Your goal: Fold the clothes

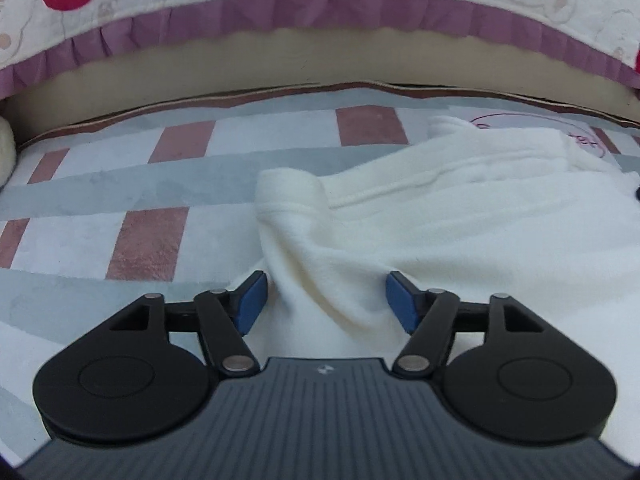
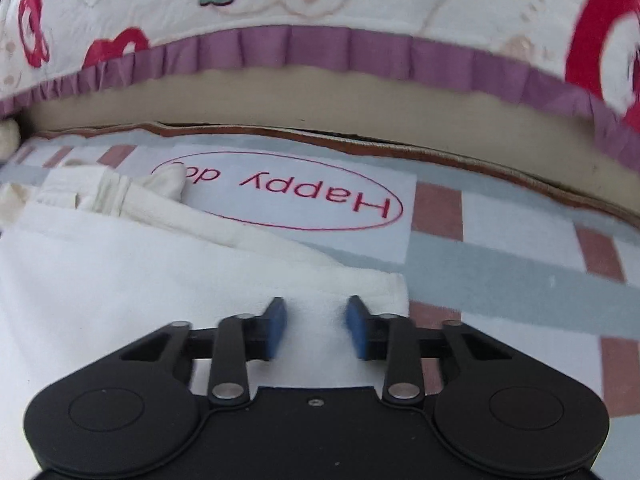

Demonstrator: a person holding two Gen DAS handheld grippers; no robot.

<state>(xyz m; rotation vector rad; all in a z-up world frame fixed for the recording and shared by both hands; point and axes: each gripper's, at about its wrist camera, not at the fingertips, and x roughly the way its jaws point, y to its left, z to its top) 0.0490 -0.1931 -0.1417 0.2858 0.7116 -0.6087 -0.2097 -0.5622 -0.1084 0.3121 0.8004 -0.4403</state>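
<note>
- The left gripper [image 1: 324, 300] has its jaws spread wide on either side of a raised ridge of a white fleece garment [image 1: 440, 232]; the blue pads stand clear of the cloth and grip nothing.
- The right gripper [image 2: 316, 328] has its jaws partly open over the garment's near corner [image 2: 160, 300], with cloth between the pads but not pinched.
- The garment lies spread on a checked mat [image 1: 152, 236] of grey, white and pink squares, a rolled cuff or hem sticking up at its left edge and a bunched part at its far end.
- Likely risks: if the left jaws close on the thick ridge they may catch several layers at once, and the fold would drag crooked; the right jaws sit near the very edge, so a shallow bite could slip off the soft fleece.
- Beyond the garment the mat bears a red oval label reading "Happy" [image 2: 280, 192], partly covered by the cloth.
- A bed [image 2: 320, 96] with a purple-frilled cover runs along the far side and limits room to push the garment forward.
</note>
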